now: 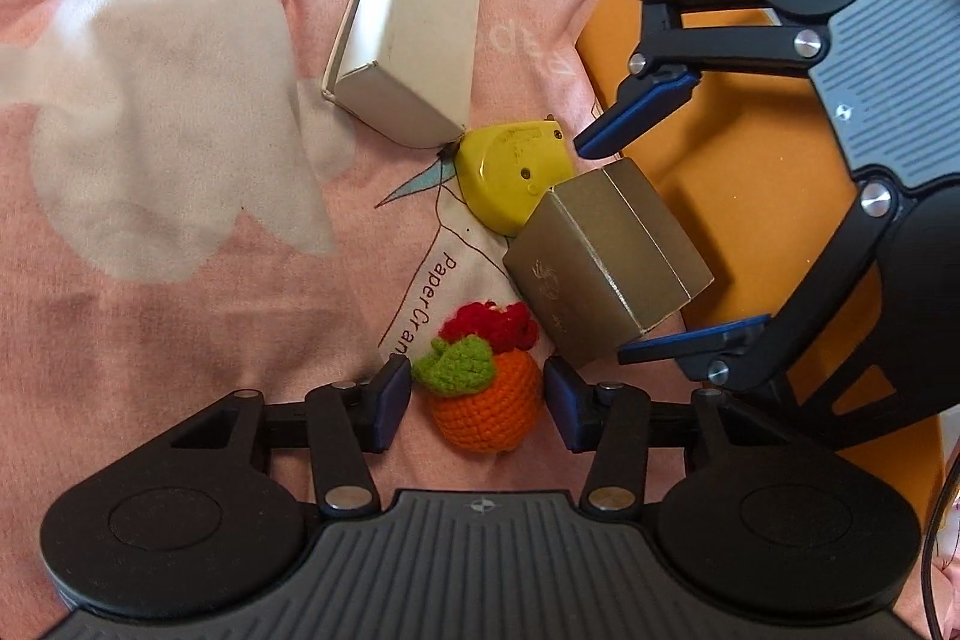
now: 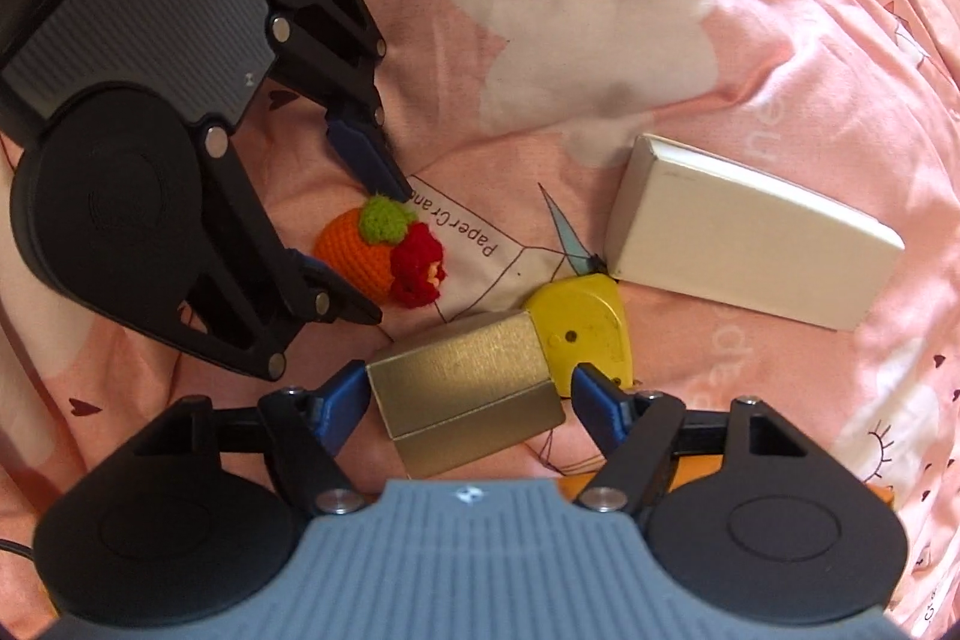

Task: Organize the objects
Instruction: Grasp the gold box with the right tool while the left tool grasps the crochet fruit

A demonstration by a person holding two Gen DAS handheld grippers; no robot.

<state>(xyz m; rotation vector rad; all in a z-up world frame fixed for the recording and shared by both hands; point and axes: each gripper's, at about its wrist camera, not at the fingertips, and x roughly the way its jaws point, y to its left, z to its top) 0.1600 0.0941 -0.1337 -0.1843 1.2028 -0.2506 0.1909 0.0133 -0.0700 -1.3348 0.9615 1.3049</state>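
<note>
An orange crochet fruit [image 1: 489, 415] with a green leaf lies on the pink bedsheet [image 1: 180, 220]. It sits between the fingers of my left gripper [image 1: 480, 406], which is open, with a thin gap at the left pad. A red crochet piece [image 1: 492, 322] touches the fruit. My right gripper [image 2: 468, 400] points down and straddles a gold box [image 2: 462, 376], open, with a gap at its right pad. The right wrist view shows the left gripper [image 2: 384, 250] around the fruit [image 2: 354, 250]. The left wrist view shows the right gripper [image 1: 606, 250] around the gold box [image 1: 600, 268].
A yellow rounded case [image 1: 510, 178] lies against the gold box's far end. A long white box [image 1: 414, 16] touches that case beyond it. A flat orange box [image 1: 750, 172] lies under the right gripper's side. Open sheet spreads to the left.
</note>
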